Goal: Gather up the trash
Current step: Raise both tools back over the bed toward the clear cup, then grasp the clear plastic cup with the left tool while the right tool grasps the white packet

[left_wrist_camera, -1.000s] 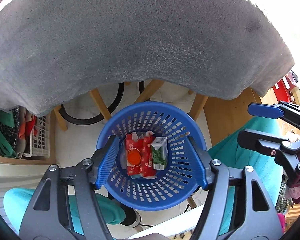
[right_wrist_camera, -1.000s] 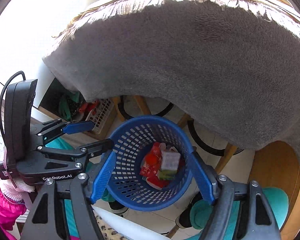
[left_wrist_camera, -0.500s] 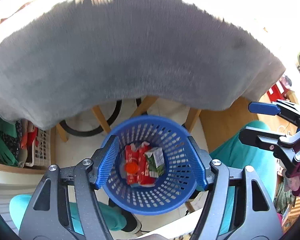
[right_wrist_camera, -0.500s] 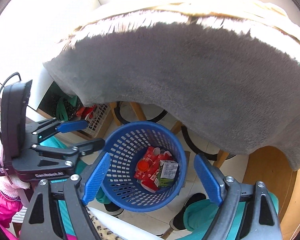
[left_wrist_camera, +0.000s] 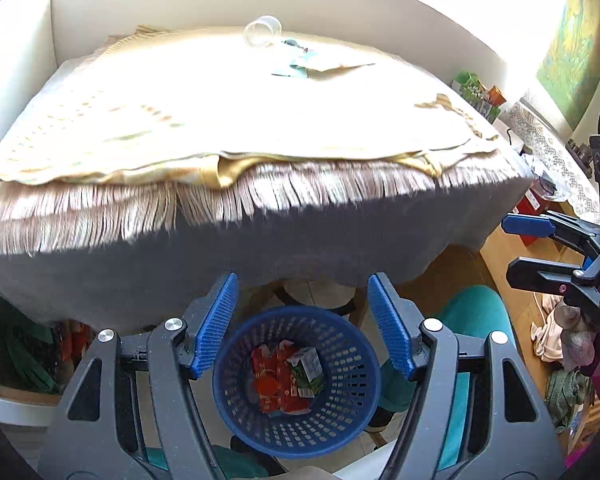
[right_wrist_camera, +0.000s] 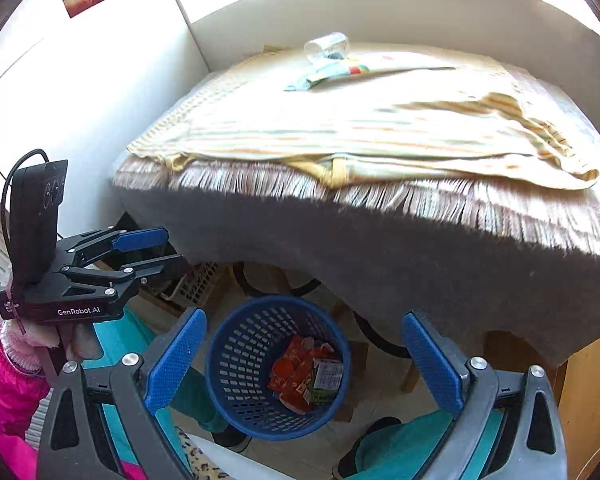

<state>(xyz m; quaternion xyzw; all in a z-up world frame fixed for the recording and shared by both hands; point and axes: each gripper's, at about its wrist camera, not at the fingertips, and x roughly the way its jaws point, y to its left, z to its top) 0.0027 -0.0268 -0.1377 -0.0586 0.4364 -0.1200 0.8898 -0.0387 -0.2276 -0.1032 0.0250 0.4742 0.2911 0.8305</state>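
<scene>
A blue mesh basket [left_wrist_camera: 340, 392] [right_wrist_camera: 236, 360] stands on the floor below the table edge. Inside lie red cartons [left_wrist_camera: 270, 380] [right_wrist_camera: 290, 372] and a green-and-white carton [left_wrist_camera: 308, 368] [right_wrist_camera: 326, 378]. My left gripper [left_wrist_camera: 302, 324] [right_wrist_camera: 160, 250] hangs open high above the basket, nothing between its fingers. My right gripper [right_wrist_camera: 304, 362] [left_wrist_camera: 516, 250] is beside it, its jaws opening wide and empty. On the far side of the table a clear plastic cup [left_wrist_camera: 262, 34] [right_wrist_camera: 326, 46] lies tipped next to a coloured wrapper [left_wrist_camera: 296, 66] [right_wrist_camera: 328, 70].
The table [left_wrist_camera: 260, 248] wears a grey cloth with a fringe, and a yellow striped cloth [right_wrist_camera: 340, 132] is spread on top. Under it are wooden legs and a white crate [right_wrist_camera: 198, 284]. The person's teal trouser legs flank the basket. Shelves with boxes [left_wrist_camera: 480, 96] stand at the right.
Both grippers have risen away from the basket, which now looks smaller. The table top with the cup has come into view. The right jaws have spread wider.
</scene>
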